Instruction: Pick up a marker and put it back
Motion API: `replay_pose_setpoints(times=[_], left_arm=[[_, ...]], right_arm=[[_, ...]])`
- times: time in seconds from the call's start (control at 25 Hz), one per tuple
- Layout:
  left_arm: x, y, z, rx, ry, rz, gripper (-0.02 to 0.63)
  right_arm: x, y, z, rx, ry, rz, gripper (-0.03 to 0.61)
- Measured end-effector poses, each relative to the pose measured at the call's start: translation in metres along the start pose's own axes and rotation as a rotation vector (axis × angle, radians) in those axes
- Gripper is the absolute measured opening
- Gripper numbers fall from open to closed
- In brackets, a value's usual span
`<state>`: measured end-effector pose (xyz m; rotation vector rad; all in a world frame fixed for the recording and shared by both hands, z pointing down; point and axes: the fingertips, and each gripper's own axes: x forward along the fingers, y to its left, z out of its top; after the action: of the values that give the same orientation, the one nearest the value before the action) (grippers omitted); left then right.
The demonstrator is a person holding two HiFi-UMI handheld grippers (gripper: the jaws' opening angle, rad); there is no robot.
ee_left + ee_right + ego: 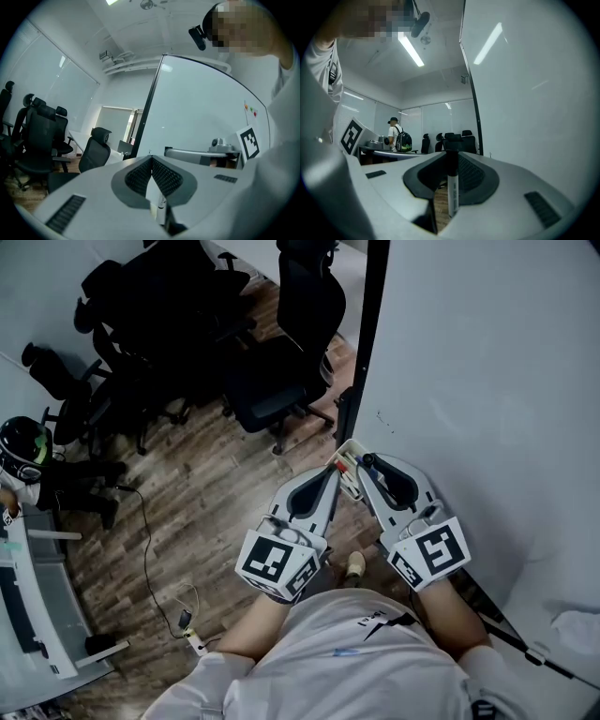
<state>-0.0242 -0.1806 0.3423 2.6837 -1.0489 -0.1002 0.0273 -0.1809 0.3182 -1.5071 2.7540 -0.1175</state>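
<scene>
In the right gripper view, a white marker with a black cap (452, 187) stands upright between the dark pads of my right gripper (453, 157), which is shut on it. My left gripper (152, 160) is also shut. A white marker body (161, 204) with a dark end shows between its pads. In the head view both grippers, left (334, 469) and right (367, 465), point at the small marker tray (353, 482) on the whiteboard's lower left edge, one on each side. A red-tipped marker (341, 464) lies in that tray.
The whiteboard (487, 381) fills the right side, with its black frame post (367, 324) beside the tray. Black office chairs (272, 381) stand on the wood floor (187, 512) to the left. A cable (150, 559) runs across the floor. A person with a backpack (399, 138) stands far off.
</scene>
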Motion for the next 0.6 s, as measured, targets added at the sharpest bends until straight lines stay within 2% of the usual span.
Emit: replay_pose_setpoints(times=[0.2,0.6], left_arm=[[0.008,0.014,-0.014,0.001,0.029,0.0,0.011],[0.023,0.057,-0.054,-0.039,0.085,-0.021,0.011]], right_arm=[[0.011,-0.005,-0.022,-0.021,0.002,-0.016,0.08],[0.038,-0.014,-0.093,-0.036,0.064,-0.069,0.08]])
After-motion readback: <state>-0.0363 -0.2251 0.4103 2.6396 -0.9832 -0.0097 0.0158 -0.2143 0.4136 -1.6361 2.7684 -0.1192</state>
